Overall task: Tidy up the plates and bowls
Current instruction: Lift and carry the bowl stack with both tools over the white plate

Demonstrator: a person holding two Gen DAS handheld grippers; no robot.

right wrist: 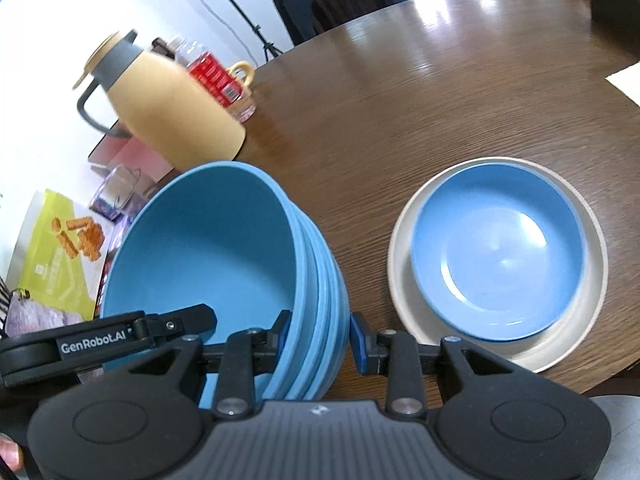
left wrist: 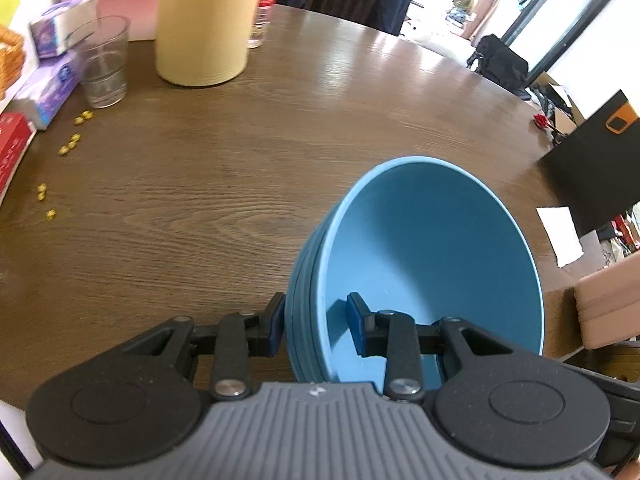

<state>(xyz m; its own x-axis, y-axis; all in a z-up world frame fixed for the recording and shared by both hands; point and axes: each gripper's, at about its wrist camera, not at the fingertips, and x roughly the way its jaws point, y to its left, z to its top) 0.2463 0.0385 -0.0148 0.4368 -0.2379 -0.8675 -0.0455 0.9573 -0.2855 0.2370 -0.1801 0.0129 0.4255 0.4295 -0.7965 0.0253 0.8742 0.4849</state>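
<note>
Over brown table [left wrist: 200,208], both grippers' fingers [left wrist: 276,324] [right wrist: 360,340] angle downward, clamping opposite walls of blue bowl stack [right wrist: 224,248].

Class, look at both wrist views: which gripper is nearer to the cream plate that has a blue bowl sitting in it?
Right. The right gripper grips the stacked blue bowls on the side beside the cream plate; the left gripper grips the stack's opposite rim, farther away.

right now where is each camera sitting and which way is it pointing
Left wrist: on the left gripper, angled down across the table; its fingers pinch one wall of the blue bowl stack.
Right wrist: on the right gripper, angled down; its fingers pinch the opposite wall, the left gripper's finger and a fingertip showing, a blue bowl on a cream plate beyond.
Shared: the stack, table, yellow jug.
</note>
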